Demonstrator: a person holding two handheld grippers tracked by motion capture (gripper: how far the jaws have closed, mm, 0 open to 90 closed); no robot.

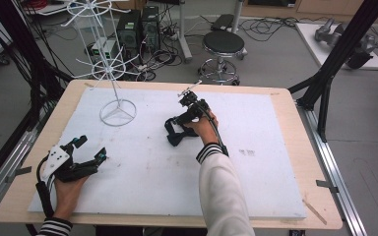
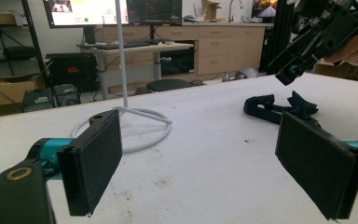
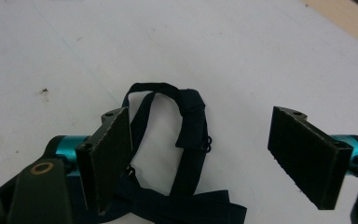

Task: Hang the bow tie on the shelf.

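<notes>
A dark navy strap (image 1: 173, 132) lies bunched in loops on the white foam board (image 1: 256, 187), near its middle. My right gripper (image 1: 179, 123) hangs just over it, tilted down. In the right gripper view its jaws stand open, and the strap (image 3: 189, 135) lies on the board below and between them, with neither pad pressing on it. My left gripper (image 1: 91, 147) rests low at the board's front left, open with nothing between its pads (image 2: 91, 163). From the left gripper view the strap (image 2: 272, 106) shows to the right, under the right gripper (image 2: 303, 46).
A white wire rack stand (image 1: 118, 111) rises from the board's back left; its pole (image 2: 120, 56) and ring base show ahead of the left gripper. The wooden table rim (image 1: 295, 128) borders the board. A black frame post (image 1: 325, 88) stands at the right.
</notes>
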